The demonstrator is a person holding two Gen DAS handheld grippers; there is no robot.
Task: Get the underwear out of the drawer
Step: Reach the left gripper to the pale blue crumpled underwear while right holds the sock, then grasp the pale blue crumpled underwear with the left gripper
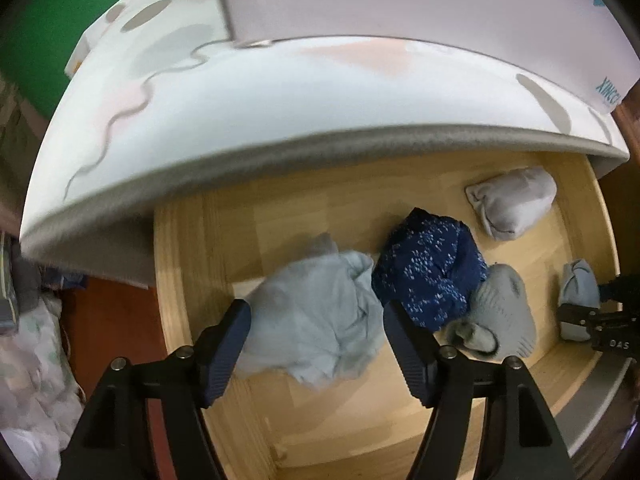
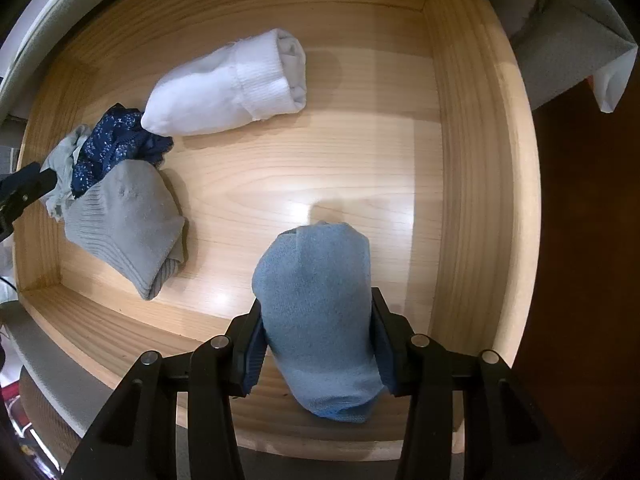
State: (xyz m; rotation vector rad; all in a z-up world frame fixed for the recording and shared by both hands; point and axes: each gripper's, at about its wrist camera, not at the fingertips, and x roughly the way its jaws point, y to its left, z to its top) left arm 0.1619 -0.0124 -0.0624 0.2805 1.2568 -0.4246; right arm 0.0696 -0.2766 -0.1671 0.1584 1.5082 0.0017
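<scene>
Left gripper (image 1: 316, 344) stands with jaws apart above the pale blue underwear (image 1: 316, 320), pads not pressing it; the garment lies crumpled on the drawer (image 2: 472, 184) floor near its left wall. Beside it sit navy patterned underwear (image 1: 428, 268) and a grey sock bundle (image 2: 124, 224). Right gripper (image 2: 318, 354) is clamped on a blue sock bundle (image 2: 316, 300) near the front wall.

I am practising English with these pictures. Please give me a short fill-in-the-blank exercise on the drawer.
1. The right gripper is shut on a rolled ___ sock.
2. The open left gripper hovers over pale blue ___.
3. The drawer is made of ___.

Missing words: blue; underwear; wood
</scene>
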